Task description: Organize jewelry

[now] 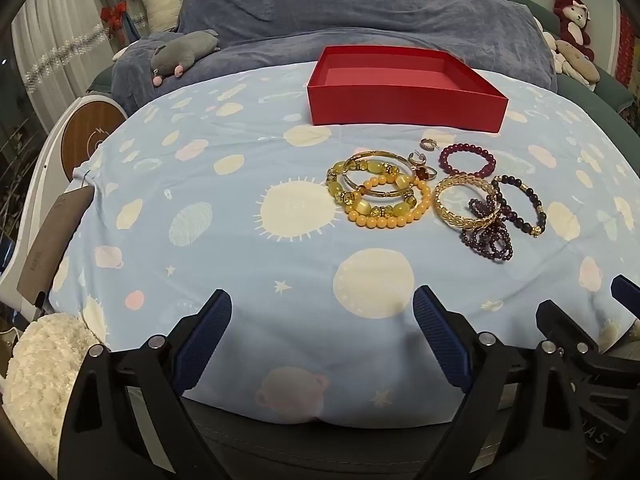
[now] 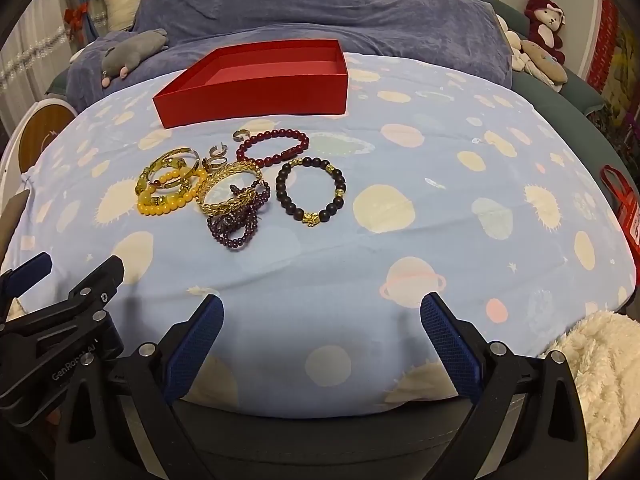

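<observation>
An open red box [image 1: 404, 100] [image 2: 256, 92] stands empty at the far side of a blue planet-print sheet [image 1: 200, 184]. In front of it lies a cluster of jewelry: yellow bead bracelets and gold bangles [image 1: 380, 192] [image 2: 170, 186], a gold leaf bangle [image 1: 464, 202] [image 2: 230, 188], a dark red bead bracelet [image 1: 466, 159] [image 2: 274, 146], a dark bead bracelet with gold charms [image 1: 528, 204] [image 2: 312, 190], a purple bead strand [image 1: 488, 236] [image 2: 236, 224] and small rings [image 1: 428, 145] [image 2: 240, 135]. My left gripper [image 1: 322, 312] and right gripper [image 2: 320, 316] are open and empty, near the front edge.
A blue-grey blanket [image 1: 360, 4] and a grey plush [image 1: 180, 54] lie behind the box. Plush toys [image 2: 544, 28] sit at the far right. A white fluffy cloth [image 2: 600, 364] is at the front right, and a round wooden-topped device [image 1: 90, 136] at the left.
</observation>
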`<state>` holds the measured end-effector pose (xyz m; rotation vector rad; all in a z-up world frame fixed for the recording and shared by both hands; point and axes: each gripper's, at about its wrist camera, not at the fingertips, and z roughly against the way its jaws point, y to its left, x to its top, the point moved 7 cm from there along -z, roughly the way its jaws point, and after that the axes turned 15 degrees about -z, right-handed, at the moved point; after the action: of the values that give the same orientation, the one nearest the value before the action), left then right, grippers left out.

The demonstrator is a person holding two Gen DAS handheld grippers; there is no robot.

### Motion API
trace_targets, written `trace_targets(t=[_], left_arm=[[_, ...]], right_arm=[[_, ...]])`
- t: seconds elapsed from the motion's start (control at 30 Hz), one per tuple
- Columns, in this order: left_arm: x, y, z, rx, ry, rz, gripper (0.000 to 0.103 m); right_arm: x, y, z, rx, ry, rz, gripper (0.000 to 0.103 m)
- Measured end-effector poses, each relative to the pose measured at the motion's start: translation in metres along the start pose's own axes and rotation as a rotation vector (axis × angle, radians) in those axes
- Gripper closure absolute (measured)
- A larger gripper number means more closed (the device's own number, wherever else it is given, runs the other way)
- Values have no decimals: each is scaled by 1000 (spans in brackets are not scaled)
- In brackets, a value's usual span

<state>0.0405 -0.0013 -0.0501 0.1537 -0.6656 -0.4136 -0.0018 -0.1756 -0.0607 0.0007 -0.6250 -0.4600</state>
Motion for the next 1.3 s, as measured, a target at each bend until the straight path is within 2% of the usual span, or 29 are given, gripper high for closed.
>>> trace_targets(t=[1.3], left_arm=[[1,3,5,4,-18,13,14]], right_arm=[[6,0,2,-17,-22,-12,7]])
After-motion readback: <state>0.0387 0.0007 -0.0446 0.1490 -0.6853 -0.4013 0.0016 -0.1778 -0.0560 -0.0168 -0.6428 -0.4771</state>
